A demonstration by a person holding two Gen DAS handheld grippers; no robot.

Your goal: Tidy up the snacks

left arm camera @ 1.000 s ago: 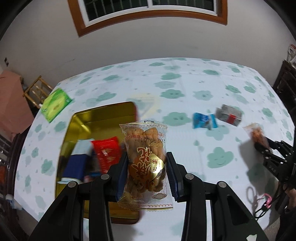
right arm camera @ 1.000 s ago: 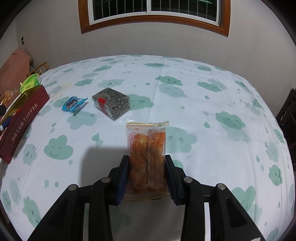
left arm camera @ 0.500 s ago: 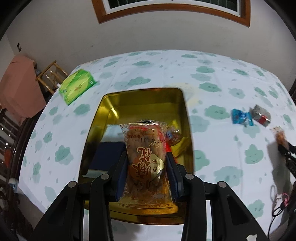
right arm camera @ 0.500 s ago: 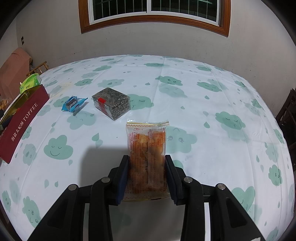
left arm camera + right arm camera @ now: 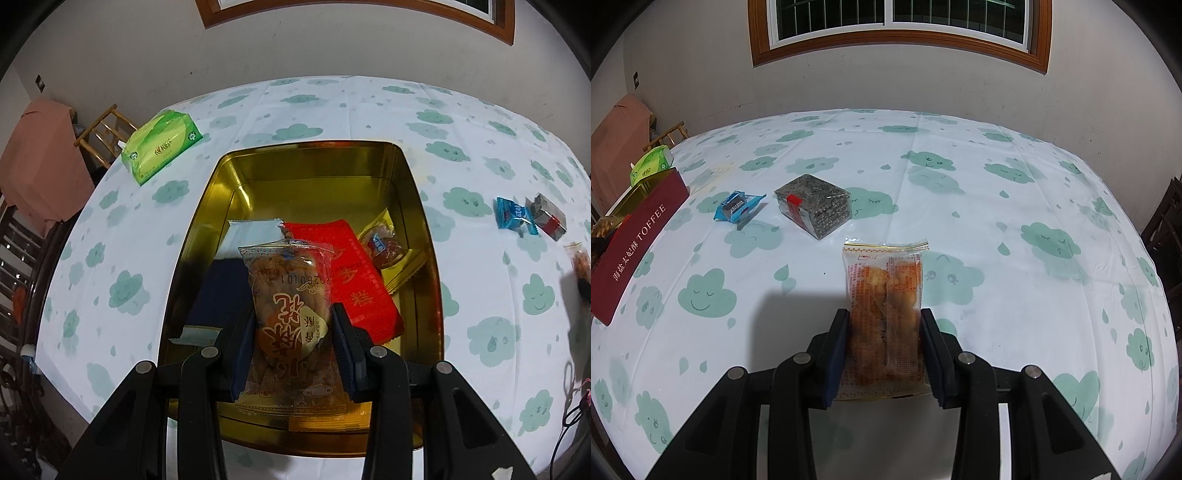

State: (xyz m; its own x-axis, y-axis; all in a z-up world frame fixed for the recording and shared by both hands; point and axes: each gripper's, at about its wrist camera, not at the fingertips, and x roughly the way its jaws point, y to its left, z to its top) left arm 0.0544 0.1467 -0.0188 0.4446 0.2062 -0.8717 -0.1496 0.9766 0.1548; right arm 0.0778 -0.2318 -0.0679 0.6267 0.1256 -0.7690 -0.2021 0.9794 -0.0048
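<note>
My left gripper (image 5: 293, 328) is shut on a clear packet of fried twists (image 5: 290, 295) and holds it over the near half of the open gold tin (image 5: 413, 192). In the tin lie a red packet (image 5: 351, 280), a dark blue packet (image 5: 221, 291), a white packet (image 5: 251, 232) and a small wrapped sweet (image 5: 384, 247). My right gripper (image 5: 884, 332) is shut on a second fried-snack packet (image 5: 884, 295), low above the tablecloth. A blue candy (image 5: 738, 206) and a grey block pack with red tape (image 5: 812, 205) lie on the table beyond it.
The tin's maroon side marked TOFFEE (image 5: 635, 243) shows at the left of the right wrist view. A green tissue pack (image 5: 160, 146) lies left of the tin. A wooden chair (image 5: 103, 129) and pink cloth (image 5: 40, 173) stand off the table's left edge.
My left gripper has swung left with its packet, from beside the tin to over its middle, and come closer to it. The right gripper and its packet have stayed put.
</note>
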